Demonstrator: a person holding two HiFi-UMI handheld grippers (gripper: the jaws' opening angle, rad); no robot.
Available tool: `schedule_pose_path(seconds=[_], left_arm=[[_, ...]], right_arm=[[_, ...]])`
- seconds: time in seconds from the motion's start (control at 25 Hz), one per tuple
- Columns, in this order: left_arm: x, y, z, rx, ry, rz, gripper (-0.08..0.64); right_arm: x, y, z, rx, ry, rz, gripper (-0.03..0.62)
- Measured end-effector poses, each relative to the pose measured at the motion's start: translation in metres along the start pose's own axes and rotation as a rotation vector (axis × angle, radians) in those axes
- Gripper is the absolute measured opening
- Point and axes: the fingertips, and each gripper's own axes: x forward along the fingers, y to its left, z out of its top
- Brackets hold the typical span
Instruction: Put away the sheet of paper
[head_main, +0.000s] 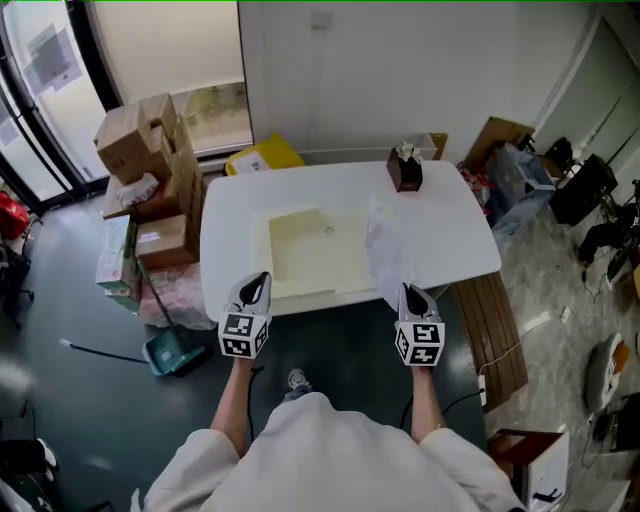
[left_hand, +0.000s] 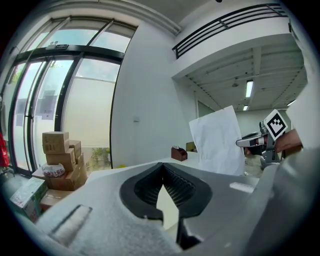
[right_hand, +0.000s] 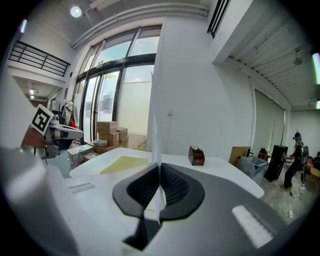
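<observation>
A white sheet of paper (head_main: 388, 250) stands up from the white table (head_main: 450, 215), and my right gripper (head_main: 411, 291) is shut on its near edge. In the right gripper view the sheet (right_hand: 155, 145) shows edge-on, rising from between the closed jaws (right_hand: 159, 167). A pale yellow folder (head_main: 305, 252) lies flat at the table's middle, left of the sheet. My left gripper (head_main: 258, 279) hovers at the table's near edge in front of the folder; its jaws (left_hand: 162, 167) meet at the tips with nothing in them. From the left gripper view the sheet (left_hand: 217, 142) hangs from the right gripper (left_hand: 248, 142).
A brown tissue box (head_main: 404, 170) sits at the table's far side. Stacked cardboard boxes (head_main: 150, 170) and a dustpan (head_main: 170, 352) stand left of the table. A wooden bench (head_main: 495, 335) lies to its right. A person (right_hand: 295, 160) stands far off.
</observation>
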Motion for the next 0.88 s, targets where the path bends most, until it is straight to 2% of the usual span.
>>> schedule_pose_path(seconds=[0.48,0.88], left_arm=[[0.056,0.080,0.010,-0.001,0.001,-0.004,0.005],[0.076,0.101,0.002,-0.007,0.033,0.019,0.005]], right_arm=[[0.089,0.021,0.038,-0.008,-0.022,-0.007,0.002],[0.127,0.026,0.039,-0.009,-0.007,0.032,0.002]])
